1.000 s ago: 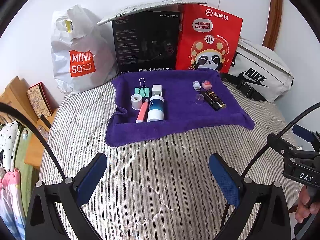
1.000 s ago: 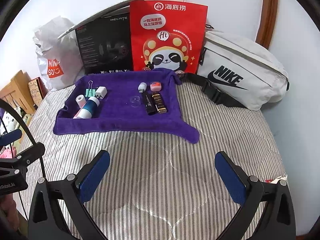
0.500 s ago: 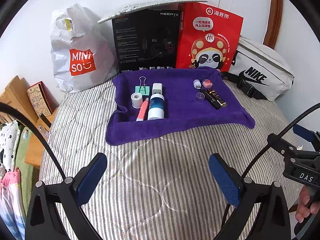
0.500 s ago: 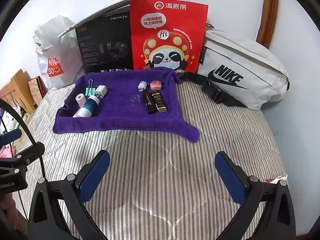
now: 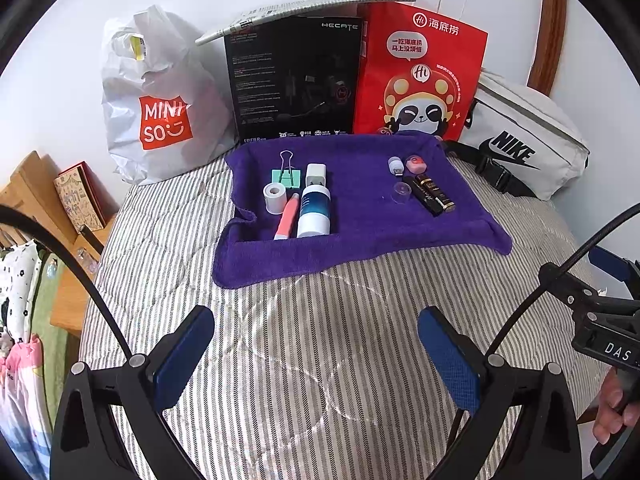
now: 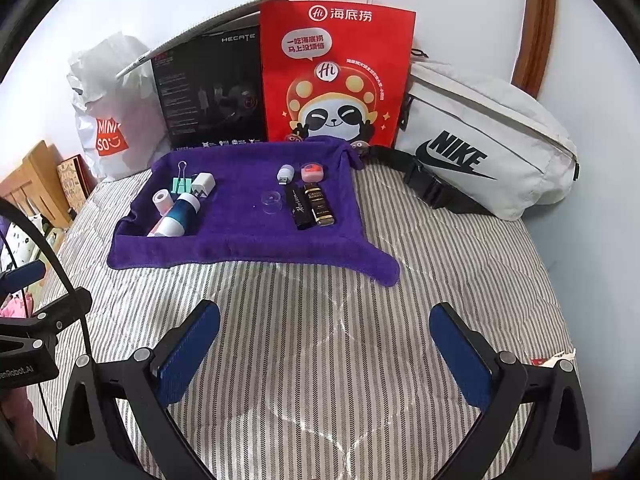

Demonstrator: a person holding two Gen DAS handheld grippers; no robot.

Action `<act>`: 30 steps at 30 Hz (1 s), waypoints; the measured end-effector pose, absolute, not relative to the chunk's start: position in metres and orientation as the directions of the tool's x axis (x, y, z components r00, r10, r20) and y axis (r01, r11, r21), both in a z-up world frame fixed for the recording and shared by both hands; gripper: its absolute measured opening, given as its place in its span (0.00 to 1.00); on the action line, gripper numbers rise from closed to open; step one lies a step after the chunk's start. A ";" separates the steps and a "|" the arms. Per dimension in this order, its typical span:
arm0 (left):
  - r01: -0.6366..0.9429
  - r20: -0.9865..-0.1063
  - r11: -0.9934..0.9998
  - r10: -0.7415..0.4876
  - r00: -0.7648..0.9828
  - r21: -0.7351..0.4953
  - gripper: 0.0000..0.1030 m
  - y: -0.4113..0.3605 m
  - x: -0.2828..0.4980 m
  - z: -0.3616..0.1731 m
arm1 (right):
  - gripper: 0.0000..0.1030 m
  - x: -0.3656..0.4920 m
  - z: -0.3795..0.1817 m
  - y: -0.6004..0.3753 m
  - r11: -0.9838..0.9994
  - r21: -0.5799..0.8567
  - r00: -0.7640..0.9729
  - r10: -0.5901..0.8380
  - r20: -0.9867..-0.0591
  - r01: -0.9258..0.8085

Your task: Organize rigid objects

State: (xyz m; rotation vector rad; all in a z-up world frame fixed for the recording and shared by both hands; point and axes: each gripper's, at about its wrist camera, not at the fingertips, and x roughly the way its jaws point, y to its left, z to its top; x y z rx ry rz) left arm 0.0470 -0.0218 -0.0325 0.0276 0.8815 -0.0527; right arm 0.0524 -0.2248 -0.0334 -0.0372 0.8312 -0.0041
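Both grippers hover low over a striped bedspread (image 6: 320, 320), pointing toward the wall. The left gripper (image 5: 316, 354) has its blue pads spread wide with nothing between them; the right gripper (image 6: 324, 354) is equally wide and empty. A hand (image 5: 614, 412) grips the right tool's handle at the far right of the left view.

Ahead of both lies a purple towel (image 6: 240, 240) with raised edges, serving as a tray. On its left side, ahead of the left gripper, a blue-and-white bottle (image 5: 315, 211), pink tube (image 5: 287, 216), white tape roll (image 5: 274, 198), white charger (image 5: 316, 174) and green binder clip (image 5: 286, 174) cluster together. On its right side sit a USB adapter (image 6: 285, 174), pink round case (image 6: 312, 171), clear cap (image 6: 271, 202) and two dark boxes (image 6: 314, 205) side by side.

Bare striped bedspread separates the fingers from the towel's near edge. Beyond the towel, bags and a black box (image 5: 294, 80) line the wall
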 end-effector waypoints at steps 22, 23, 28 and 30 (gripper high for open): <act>0.066 -0.771 0.998 -0.037 0.636 0.007 1.00 -0.022 0.043 -0.034 | 1.00 0.053 -0.035 -0.223 0.999 -0.041 0.669 -0.022 -0.743 -0.013; 0.067 -0.771 0.998 -0.037 0.636 0.007 1.00 -0.023 0.045 -0.033 | 1.00 0.053 -0.035 -0.223 0.999 -0.040 0.669 -0.021 -0.743 -0.013; 0.066 -0.772 0.998 -0.037 0.634 0.006 1.00 -0.021 0.045 -0.033 | 1.00 0.053 -0.035 -0.223 0.999 -0.040 0.669 -0.020 -0.743 -0.013; 0.066 -0.773 0.998 -0.036 0.634 0.007 1.00 -0.020 0.045 -0.033 | 1.00 0.053 -0.035 -0.223 0.999 -0.040 0.669 -0.021 -0.743 -0.013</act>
